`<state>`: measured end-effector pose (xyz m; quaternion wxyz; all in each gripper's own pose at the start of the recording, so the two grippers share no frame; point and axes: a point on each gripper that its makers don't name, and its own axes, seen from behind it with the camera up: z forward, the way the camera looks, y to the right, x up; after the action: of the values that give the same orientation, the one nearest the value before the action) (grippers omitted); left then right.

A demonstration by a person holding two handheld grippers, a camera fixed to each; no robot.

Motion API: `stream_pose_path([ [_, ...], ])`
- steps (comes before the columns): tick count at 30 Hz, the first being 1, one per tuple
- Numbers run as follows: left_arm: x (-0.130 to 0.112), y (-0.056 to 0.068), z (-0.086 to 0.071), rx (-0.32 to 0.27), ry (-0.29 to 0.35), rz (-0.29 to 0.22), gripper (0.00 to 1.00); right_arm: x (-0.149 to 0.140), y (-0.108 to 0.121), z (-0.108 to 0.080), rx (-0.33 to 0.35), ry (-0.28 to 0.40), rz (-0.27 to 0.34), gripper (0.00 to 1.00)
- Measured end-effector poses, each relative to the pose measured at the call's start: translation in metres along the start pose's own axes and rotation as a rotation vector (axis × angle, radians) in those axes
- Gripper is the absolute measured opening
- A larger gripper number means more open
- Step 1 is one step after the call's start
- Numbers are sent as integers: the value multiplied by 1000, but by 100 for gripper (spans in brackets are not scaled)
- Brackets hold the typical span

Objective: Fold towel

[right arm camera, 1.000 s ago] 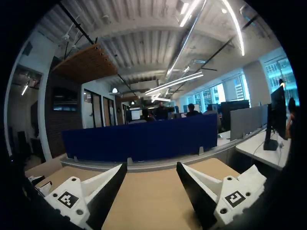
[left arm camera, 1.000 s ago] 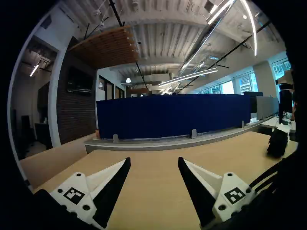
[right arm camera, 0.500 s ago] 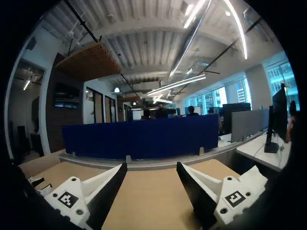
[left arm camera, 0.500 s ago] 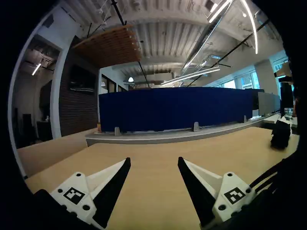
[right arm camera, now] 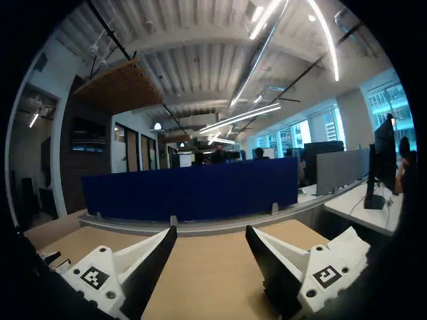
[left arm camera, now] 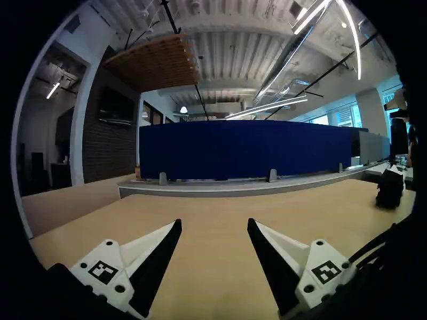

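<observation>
Desk (left arm camera: 299, 202): smooth pale wood, backed by a flat blue partition (left arm camera: 240, 149). Left gripper (left arm camera: 214, 221), right gripper (right arm camera: 211, 228): wedge-shaped black-and-white fingers stood wide apart, held nothing. Towel: whereabouts could not be told.

The 2 views sit low over the wooden table (left arm camera: 213, 210), facing the same blue divider (left arm camera: 240, 149).

Partition (left arm camera: 245, 149) stands along the table's (left arm camera: 213, 210) far edge. Before the partition: left gripper (left arm camera: 213, 221) and right gripper (right arm camera: 211, 228) at the near side. Behind the partition: people (right arm camera: 260, 153). Right of it: desk (right arm camera: 357, 205) carrying monitor (right arm camera: 381, 154). Left of it: wall-mounted screen (left arm camera: 113, 109).
</observation>
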<state>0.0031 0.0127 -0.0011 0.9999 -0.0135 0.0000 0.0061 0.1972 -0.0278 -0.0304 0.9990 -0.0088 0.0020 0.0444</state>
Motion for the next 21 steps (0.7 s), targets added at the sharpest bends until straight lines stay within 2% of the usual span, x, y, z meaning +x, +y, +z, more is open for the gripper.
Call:
stream_pose_path([
  [9,-2,3,-1,-26,1,-12,91,4,4,-4,11,5,-28,100],
  [21,-3,2,-1,-26,1,-12,92,8,20,5,-1,52,-95,100],
])
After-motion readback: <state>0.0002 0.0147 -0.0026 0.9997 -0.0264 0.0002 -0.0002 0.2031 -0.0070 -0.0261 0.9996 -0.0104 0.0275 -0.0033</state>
